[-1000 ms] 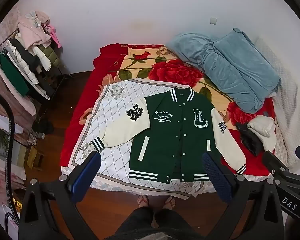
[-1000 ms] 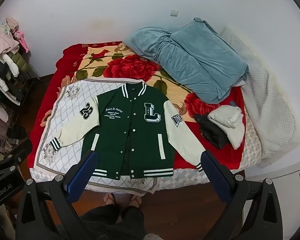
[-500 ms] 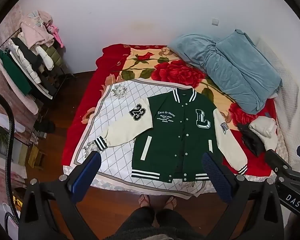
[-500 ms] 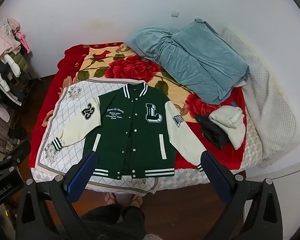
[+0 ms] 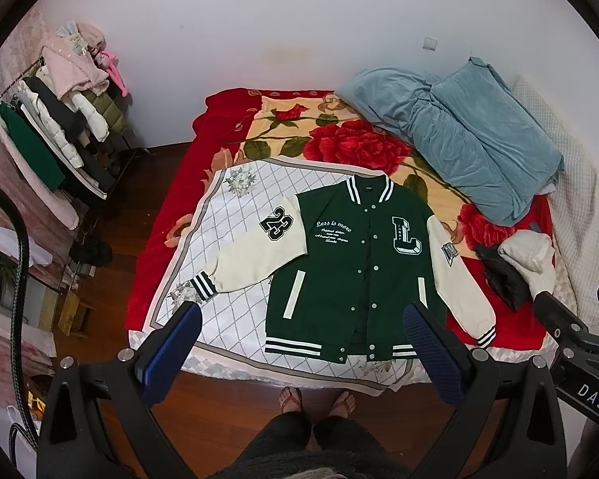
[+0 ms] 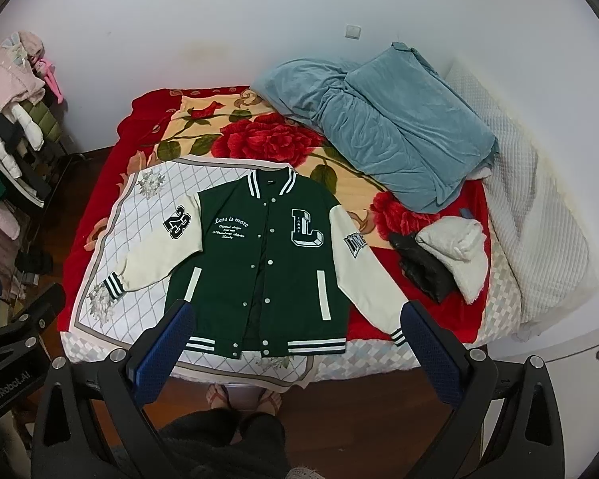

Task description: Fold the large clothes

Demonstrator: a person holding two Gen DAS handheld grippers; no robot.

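Note:
A green varsity jacket (image 5: 351, 267) with cream sleeves lies flat, front up and buttoned, on a white quilted cloth (image 5: 235, 215) at the near edge of the bed; it also shows in the right wrist view (image 6: 267, 263). Both sleeves spread outward. My left gripper (image 5: 299, 343) is open and empty, held high above the bed's near edge. My right gripper (image 6: 295, 339) is open and empty, likewise high above the jacket's hem. Neither touches the jacket.
A blue folded duvet (image 5: 459, 135) lies at the bed's far right. A black and a white garment (image 5: 519, 263) sit right of the jacket. A loaded clothes rack (image 5: 56, 135) stands at the left. My feet (image 5: 315, 399) are on the wooden floor by the bed.
Both views have shifted slightly; the jacket sits a little lower and further right in the left view. Nothing on the bed has moved.

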